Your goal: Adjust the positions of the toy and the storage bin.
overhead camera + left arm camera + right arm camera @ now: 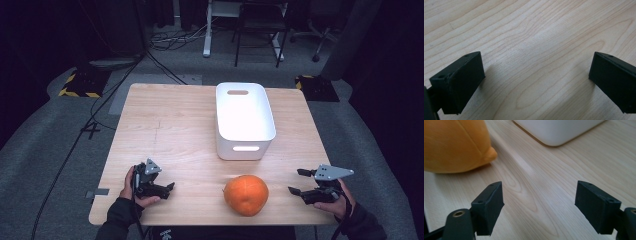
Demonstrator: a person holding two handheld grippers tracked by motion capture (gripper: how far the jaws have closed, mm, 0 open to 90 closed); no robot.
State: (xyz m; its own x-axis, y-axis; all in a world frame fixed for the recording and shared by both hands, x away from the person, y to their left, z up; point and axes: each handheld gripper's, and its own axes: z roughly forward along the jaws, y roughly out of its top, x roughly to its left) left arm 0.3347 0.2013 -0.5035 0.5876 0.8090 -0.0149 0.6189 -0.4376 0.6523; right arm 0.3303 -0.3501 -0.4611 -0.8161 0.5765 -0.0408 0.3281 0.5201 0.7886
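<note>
A large orange fruit (245, 195) with a ribbed skin lies near the table's front edge; in the right gripper view the orange fruit (454, 145) sits at the upper left, ahead of the jaws and apart from them. My right gripper (296, 181) rests on the table to the fruit's right, pointing left at it, open and empty (539, 186). My left gripper (169, 190) lies at the front left, pointing right toward the fruit. It is open too, with only bare wood between its fingers (535, 62).
A white plastic bin (245, 120) with handle slots stands behind the fruit at the table's middle back; its near corner (559, 130) shows in the right gripper view. The wooden table (165, 130) is bare on the left half. Cables and chair legs lie on the floor beyond.
</note>
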